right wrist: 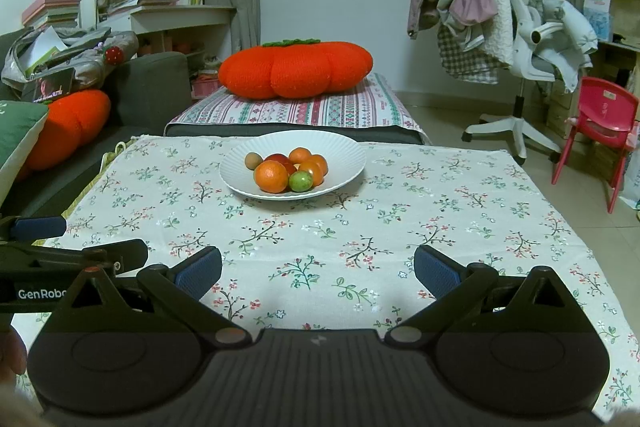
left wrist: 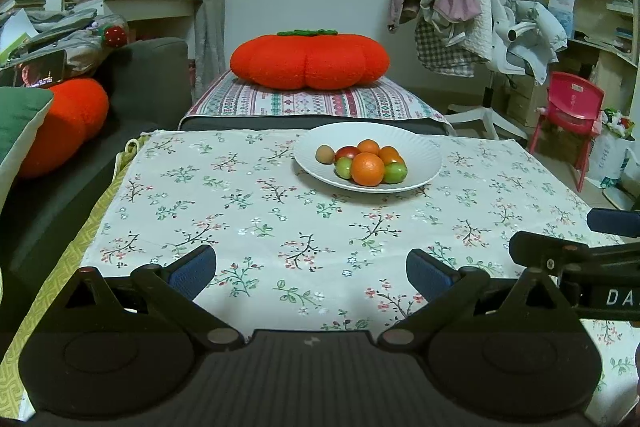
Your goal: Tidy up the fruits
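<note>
Left wrist view: the left tool [left wrist: 311, 269] hangs low over the floral cloth of the bench [left wrist: 248, 211], its blue pads spread wide with nothing between them. The right tool [right wrist: 318, 269] shows the same in its own view: pads wide apart, empty. Each tool also pokes into the other's frame at the lower edge.

All the fruit sits together on the white ribbed plate [left wrist: 420, 151], above the middle of the frame: a big orange [left wrist: 368, 169] in front, smaller oranges behind, a red tomato-like fruit [left wrist: 347, 151], green-red ones at either side, and a small brown fruit [left wrist: 325, 154] slightly apart at the left. No fruit lies loose on the cloth, and no second dish is in sight.

That fits either fruit already gathered onto the plate or a pile waiting to be sorted out of it, and these views cannot settle which. Any reach would have to travel forward across the cloth, since both tools are well short of the plate.
</note>
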